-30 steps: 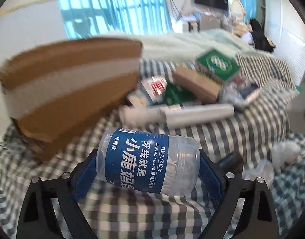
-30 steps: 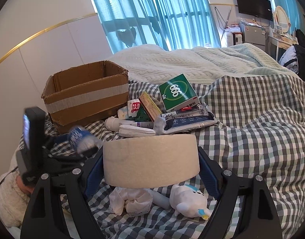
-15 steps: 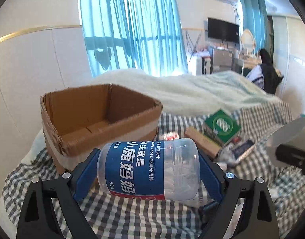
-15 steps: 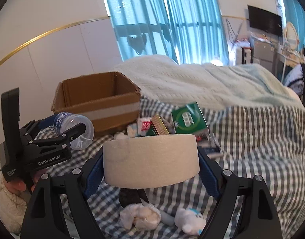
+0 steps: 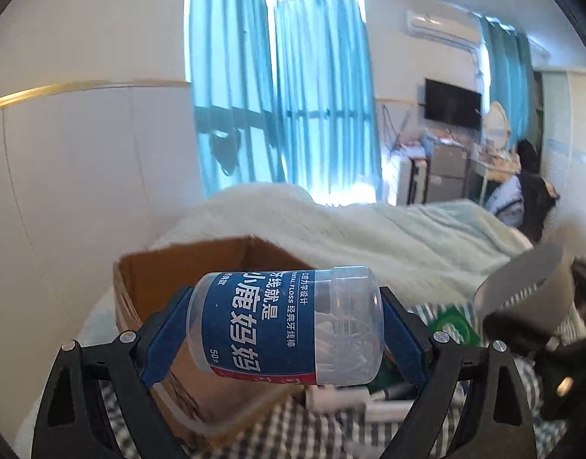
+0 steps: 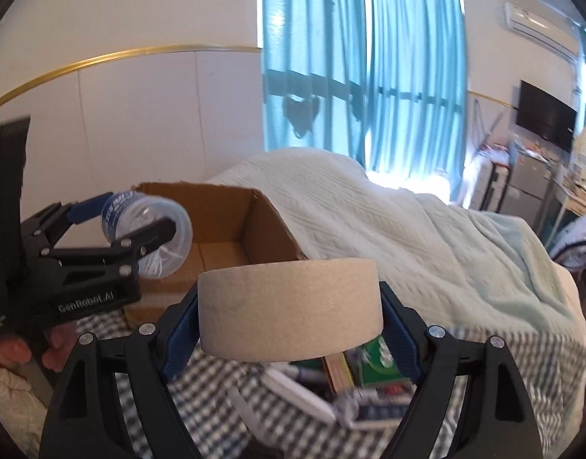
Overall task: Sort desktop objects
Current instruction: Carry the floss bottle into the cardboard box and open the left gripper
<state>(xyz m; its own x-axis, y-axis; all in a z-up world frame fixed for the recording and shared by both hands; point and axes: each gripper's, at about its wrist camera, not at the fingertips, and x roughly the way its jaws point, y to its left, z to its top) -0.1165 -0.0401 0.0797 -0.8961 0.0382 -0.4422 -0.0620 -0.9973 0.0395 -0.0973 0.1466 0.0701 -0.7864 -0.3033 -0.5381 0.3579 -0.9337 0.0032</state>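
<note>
While both tools are raised above the checked bedspread (image 6: 495, 367), the left tool (image 5: 285, 325) pinches a clear floss-pick jar (image 5: 289, 325) end to end between its blue pads, so the jar's long axis runs crosswise to the fingers, its blue label toward the left finger, its clear end toward the right finger and tipped slightly down on that side. The right tool (image 6: 289, 310) is clamped on a roll of beige tape (image 6: 289, 310), gripped across its width with the band facing the camera and its axis running fore and aft. The jar hangs at the near rim of the open cardboard box (image 5: 201, 267), and in the right wrist view it sits at the box's left front corner (image 6: 231, 225), the tape roll lower and to the right of it. Compared with a second ago, both tools have risen: the box then loomed above and left of the jar as a blurred side wall, whereas its open inside now shows behind the jar, and the pile of small packages (image 6: 373, 359) has dropped to the bottom of the right view. The box mouth is unobstructed, with the pale quilt (image 6: 407, 237) bunched just behind its far edge and the white wall (image 6: 139, 114) close on the left.
</note>
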